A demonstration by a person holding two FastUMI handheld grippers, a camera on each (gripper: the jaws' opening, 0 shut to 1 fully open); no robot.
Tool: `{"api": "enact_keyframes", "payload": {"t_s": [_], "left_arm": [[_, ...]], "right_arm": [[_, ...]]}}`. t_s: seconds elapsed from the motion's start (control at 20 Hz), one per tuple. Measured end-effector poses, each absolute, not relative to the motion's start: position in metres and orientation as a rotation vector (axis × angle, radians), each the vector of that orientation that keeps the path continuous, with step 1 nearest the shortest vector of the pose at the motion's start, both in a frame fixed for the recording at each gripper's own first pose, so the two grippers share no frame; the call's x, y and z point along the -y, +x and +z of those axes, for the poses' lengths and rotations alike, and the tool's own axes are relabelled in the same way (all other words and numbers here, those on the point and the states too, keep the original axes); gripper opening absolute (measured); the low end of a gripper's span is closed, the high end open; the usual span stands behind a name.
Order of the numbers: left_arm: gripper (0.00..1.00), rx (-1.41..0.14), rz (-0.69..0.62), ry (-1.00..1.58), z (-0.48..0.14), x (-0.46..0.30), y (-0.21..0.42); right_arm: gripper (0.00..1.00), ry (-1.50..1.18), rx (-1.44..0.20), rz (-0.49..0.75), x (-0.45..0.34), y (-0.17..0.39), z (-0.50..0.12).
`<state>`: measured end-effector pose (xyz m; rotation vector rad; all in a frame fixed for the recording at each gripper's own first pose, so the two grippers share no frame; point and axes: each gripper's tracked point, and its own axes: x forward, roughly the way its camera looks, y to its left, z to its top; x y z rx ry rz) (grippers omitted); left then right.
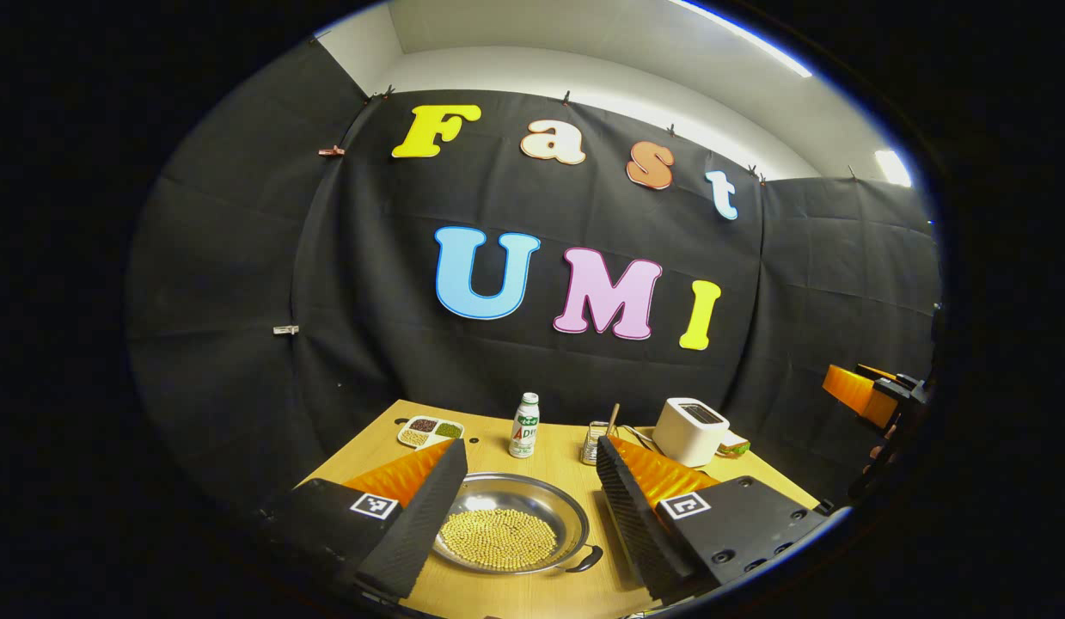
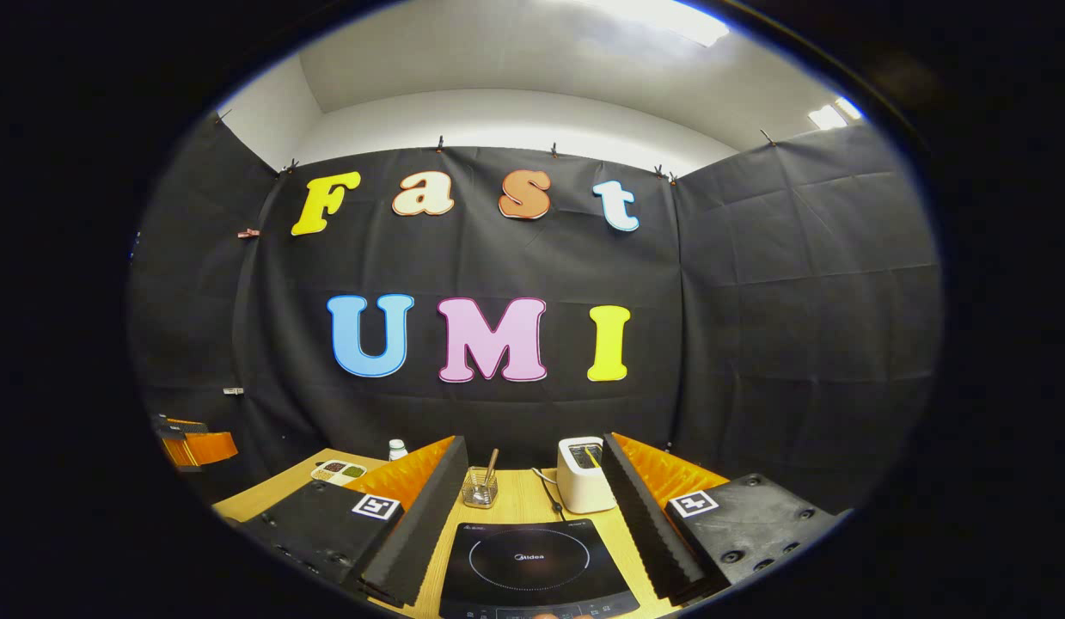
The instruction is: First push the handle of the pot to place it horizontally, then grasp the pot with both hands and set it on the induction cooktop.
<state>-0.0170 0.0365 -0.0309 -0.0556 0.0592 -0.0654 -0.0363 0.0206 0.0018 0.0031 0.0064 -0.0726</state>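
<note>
In the left gripper view a shallow steel pot (image 1: 508,526) filled with pale beans rests on the wooden table, and one dark loop handle (image 1: 585,560) points toward the near right. My left gripper (image 1: 532,460) hangs open above it, its fingers to either side of the pot without touching. In the right gripper view the black induction cooktop (image 2: 532,567) lies flat on the table just below my open right gripper (image 2: 532,460), with nothing between the fingers. The right gripper (image 1: 867,391) also shows far off at the right edge of the left gripper view.
A white bottle (image 1: 524,425), a small tray of beans (image 1: 430,431), a glass with utensils (image 1: 597,441) and a white toaster (image 1: 690,430) stand along the back of the table. The toaster (image 2: 584,473) and glass (image 2: 480,486) sit just behind the cooktop.
</note>
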Motion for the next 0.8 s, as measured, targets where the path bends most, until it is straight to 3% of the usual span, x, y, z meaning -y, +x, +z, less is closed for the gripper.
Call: {"api": "enact_keyframes", "payload": {"t_s": [0.5, 0.6, 0.7, 0.75, 0.8], "left_arm": [[0.93, -0.101, -0.063, -0.013, -0.041, -0.040, 0.000], [0.87, -0.128, -0.062, -0.009, -0.048, -0.042, 0.004], [0.71, -0.159, -0.069, -0.003, -0.059, -0.041, 0.006], [0.57, -0.179, -0.074, -0.003, -0.066, -0.041, 0.008], [0.58, -0.204, -0.089, -0.009, -0.075, -0.038, 0.008]], "right_arm": [[0.98, 0.050, -0.036, -0.081, -0.015, -0.005, -0.014], [0.98, 0.054, -0.036, -0.080, -0.013, 0.000, -0.015], [0.98, 0.047, -0.033, -0.082, -0.010, 0.002, -0.016], [0.98, 0.046, -0.035, -0.083, -0.009, 0.003, -0.018], [0.98, 0.045, -0.040, -0.083, -0.009, 0.004, -0.020]]}}
